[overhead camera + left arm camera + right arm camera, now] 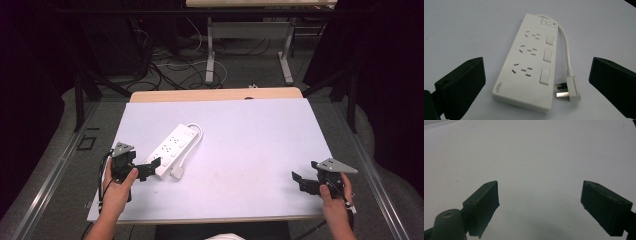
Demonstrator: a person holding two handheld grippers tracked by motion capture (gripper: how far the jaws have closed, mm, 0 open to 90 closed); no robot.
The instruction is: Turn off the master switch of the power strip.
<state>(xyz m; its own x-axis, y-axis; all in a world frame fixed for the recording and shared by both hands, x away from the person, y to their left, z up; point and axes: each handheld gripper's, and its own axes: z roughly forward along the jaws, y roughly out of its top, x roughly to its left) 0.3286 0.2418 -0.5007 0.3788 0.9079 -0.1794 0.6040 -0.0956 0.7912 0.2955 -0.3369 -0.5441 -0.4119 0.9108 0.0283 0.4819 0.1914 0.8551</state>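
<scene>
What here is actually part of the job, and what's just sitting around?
Part of the job:
- white power strip, with its cord and plug
- left gripper, open, jaws either side of the strip, not touching

Just lying about:
- right gripper, open over bare table
- floor cables
- far table

Lab: floor cables [165, 67], black curtains [385, 75] (test rig)

power strip [172, 148]: 1 | sockets on it: 3 | rocker switches: 3 | plug [178, 172]: 1 | grippers: 2
</scene>
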